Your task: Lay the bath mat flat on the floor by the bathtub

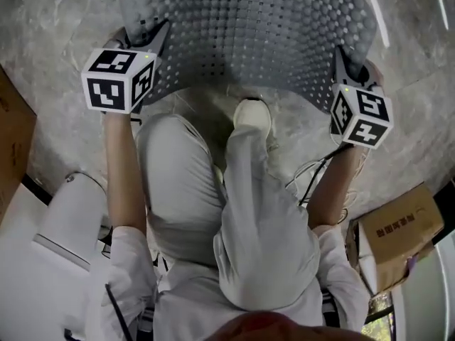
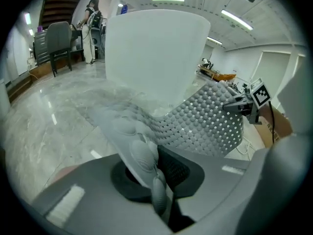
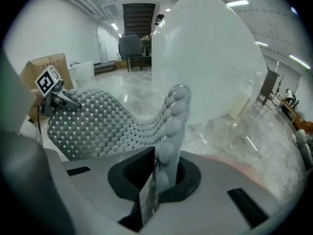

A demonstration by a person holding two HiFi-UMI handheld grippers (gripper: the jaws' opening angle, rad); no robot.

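A grey bath mat studded with bumps and small holes hangs stretched between my two grippers, above the marble floor. My left gripper is shut on the mat's left edge, and my right gripper is shut on its right edge. In the left gripper view the mat's rim is pinched in the left gripper. In the right gripper view the mat runs from the right gripper towards the other gripper. The white bathtub stands just beyond the mat.
The person's legs and a white shoe are below the mat. Cardboard boxes sit at the left edge and lower right. A white rounded fixture stands at lower left. Cables trail on the floor near the right arm.
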